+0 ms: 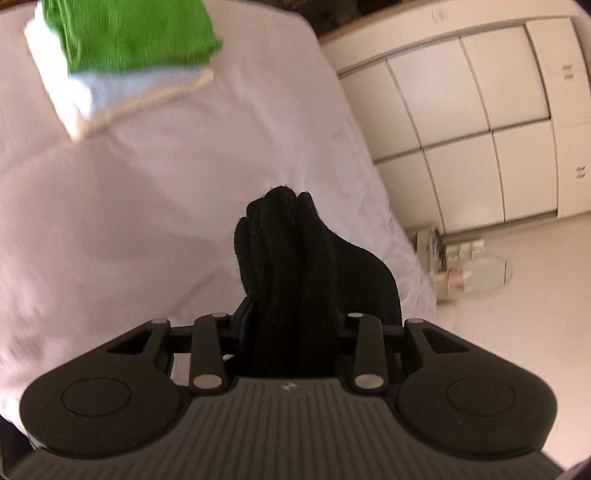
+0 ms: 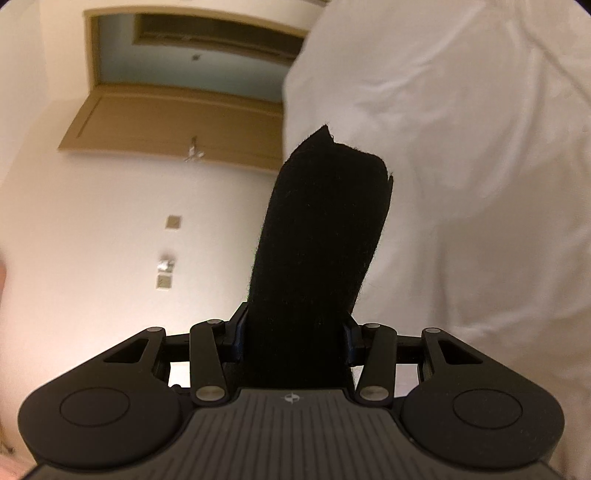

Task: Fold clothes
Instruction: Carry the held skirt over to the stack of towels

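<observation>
In the left wrist view a bunched black garment (image 1: 284, 251) sticks up from between the fingers of my left gripper (image 1: 291, 325), which is shut on it above the white bed (image 1: 147, 206). In the right wrist view another part of the black garment (image 2: 325, 221) stands up as a flat strip, and my right gripper (image 2: 295, 332) is shut on it. The cloth hides both pairs of fingertips. A folded green cloth (image 1: 136, 33) lies on a folded white and pale blue one (image 1: 122, 92) at the far left of the bed.
White wardrobe doors (image 1: 461, 110) stand to the right of the bed, with small items and a round clear object (image 1: 480, 273) on the floor. The right wrist view shows a wooden door (image 2: 177, 122), a cream wall and white bedding (image 2: 461, 147).
</observation>
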A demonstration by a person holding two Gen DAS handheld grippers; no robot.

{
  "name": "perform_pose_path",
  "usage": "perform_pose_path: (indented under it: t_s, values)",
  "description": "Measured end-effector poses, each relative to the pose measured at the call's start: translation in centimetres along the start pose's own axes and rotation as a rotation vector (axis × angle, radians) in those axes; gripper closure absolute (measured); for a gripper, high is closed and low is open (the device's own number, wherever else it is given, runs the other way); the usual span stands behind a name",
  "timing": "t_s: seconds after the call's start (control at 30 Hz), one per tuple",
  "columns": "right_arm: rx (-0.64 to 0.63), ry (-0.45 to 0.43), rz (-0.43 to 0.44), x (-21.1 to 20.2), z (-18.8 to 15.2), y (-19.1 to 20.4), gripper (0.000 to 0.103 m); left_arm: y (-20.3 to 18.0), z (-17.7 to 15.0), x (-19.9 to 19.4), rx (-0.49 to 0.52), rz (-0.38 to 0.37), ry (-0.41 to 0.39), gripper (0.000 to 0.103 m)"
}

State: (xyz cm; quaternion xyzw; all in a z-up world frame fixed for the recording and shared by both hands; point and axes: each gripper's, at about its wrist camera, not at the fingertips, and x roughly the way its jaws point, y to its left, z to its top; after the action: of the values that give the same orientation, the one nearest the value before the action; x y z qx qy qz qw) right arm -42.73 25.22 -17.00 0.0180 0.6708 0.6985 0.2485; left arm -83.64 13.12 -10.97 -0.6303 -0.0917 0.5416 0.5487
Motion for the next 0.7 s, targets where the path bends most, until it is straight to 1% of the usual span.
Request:
perform_pose_path:
  t_s: [0.1,0.23,0.43,0.53,0.63,0.7]
  values:
    - [-0.024,0.011,0.032,3.5,0.2,2.4,0.058,0.7,3.8,-1.6,0.007,-0.008,-0.039,0.072]
    - [-0.041,0.008,0.063,9.2,-0.1,5.3,0.058,2.8,10.6,-2.9,0.029,-0.019,-0.065,0.072]
    - [-0.061,-0.022,0.099,21.2,-0.5,9.0,0.058,6.3,22.9,-4.0,0.086,-0.026,-0.097,0.072]
    - [-0.082,-0.039,0.117,27.5,0.2,10.6,0.058,7.9,28.7,-4.1,0.128,-0.034,-0.124,0.072]
    - [-0.114,-0.05,0.142,32.8,0.5,11.7,0.058,9.8,33.3,-3.4,0.17,-0.05,-0.156,0.071]
    - [-0.139,-0.058,0.158,35.9,0.9,11.7,0.058,11.3,35.2,-2.6,0.187,-0.055,-0.175,0.071]
